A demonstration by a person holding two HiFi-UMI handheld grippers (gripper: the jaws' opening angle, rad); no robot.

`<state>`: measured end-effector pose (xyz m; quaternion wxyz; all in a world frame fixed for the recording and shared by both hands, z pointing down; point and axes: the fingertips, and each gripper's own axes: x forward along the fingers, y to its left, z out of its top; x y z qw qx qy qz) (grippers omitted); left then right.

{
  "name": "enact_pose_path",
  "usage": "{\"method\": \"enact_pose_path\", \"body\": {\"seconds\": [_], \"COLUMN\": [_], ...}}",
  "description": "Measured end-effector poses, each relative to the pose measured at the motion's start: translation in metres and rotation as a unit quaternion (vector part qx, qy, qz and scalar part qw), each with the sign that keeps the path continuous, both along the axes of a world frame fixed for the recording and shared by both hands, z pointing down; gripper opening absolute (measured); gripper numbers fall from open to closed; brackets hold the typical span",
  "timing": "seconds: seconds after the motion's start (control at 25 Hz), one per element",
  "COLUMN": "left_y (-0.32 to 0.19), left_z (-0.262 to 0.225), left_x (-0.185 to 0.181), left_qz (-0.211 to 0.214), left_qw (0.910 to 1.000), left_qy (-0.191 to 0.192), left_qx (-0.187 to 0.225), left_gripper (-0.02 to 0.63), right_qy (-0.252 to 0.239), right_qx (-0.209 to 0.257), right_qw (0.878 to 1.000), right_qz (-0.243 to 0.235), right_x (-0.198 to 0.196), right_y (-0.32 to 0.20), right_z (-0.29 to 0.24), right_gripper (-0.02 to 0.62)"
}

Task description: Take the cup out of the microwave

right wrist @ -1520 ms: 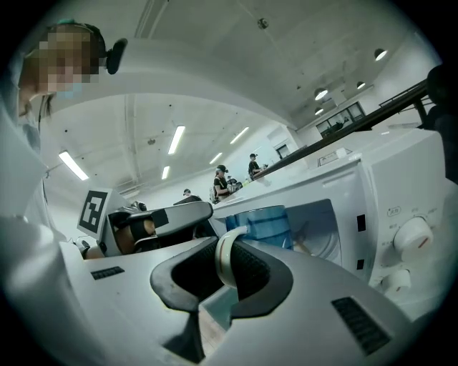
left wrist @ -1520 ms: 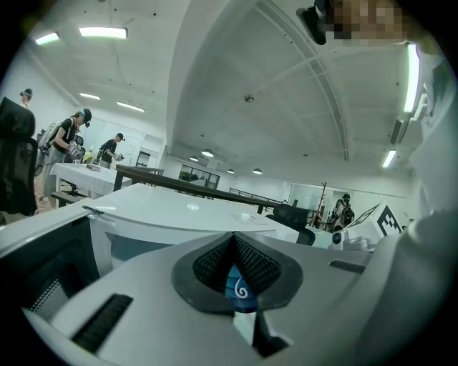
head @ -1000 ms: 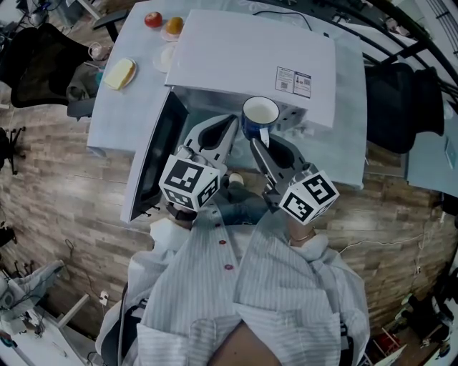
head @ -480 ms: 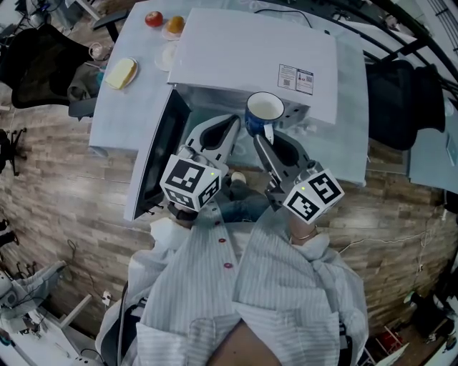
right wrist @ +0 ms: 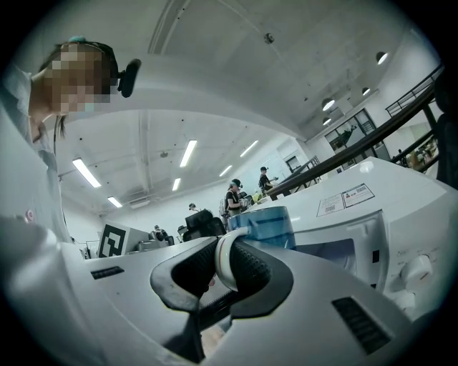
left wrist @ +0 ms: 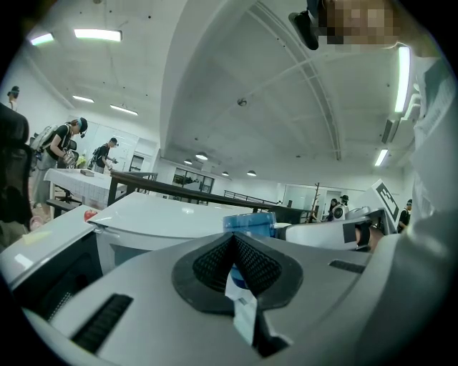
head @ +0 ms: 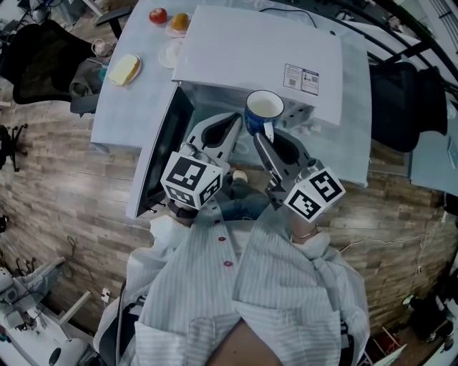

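Observation:
A blue cup (head: 263, 109) with a white inside hangs upright in front of the white microwave's (head: 257, 50) open cavity. My right gripper (head: 265, 136) is shut on its white handle. In the right gripper view the handle sits between the pads (right wrist: 250, 268), and the cup (right wrist: 263, 223) stands just beyond them. My left gripper (head: 230, 125) is beside the cup on its left, jaws shut, apart from it. The left gripper view shows the pads (left wrist: 250, 261) meeting, a small white tag below them, and the cup (left wrist: 249, 223) behind.
The microwave door (head: 161, 154) stands swung open to the left. On the pale table (head: 136, 107) left of the microwave lie a red apple (head: 157, 16), an orange (head: 179, 21) and a yellow block (head: 123, 69). A dark chair (head: 36, 57) stands at far left.
The picture has shifted a little. The cup stays held by its handle in the right gripper, and both grippers are almost where they were.

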<state>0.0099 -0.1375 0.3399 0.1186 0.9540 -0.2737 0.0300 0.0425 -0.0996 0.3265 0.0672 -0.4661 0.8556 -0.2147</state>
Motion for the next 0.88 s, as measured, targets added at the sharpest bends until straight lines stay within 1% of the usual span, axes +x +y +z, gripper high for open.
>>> {"method": "enact_pose_path", "body": {"seconds": [0.44,0.88], "left_y": [-0.003,-0.006], "left_z": [0.003,0.007], "left_x": [-0.007,-0.008], "left_qz": [-0.005,0.0], "left_qw": [1.0,1.0], "left_qy": [-0.002,-0.004], "left_qx": [-0.003,-0.009], "left_gripper": [0.009,0.009], "right_qy": [0.002,-0.004], "right_qx": [-0.003,-0.019], "right_qw": [1.0,1.0], "right_qz": [-0.009,-0.008], "right_x": [-0.006,-0.01], "right_y": [-0.003,-0.006], "right_z": [0.003,0.014], "right_gripper": [0.077,0.077]}}
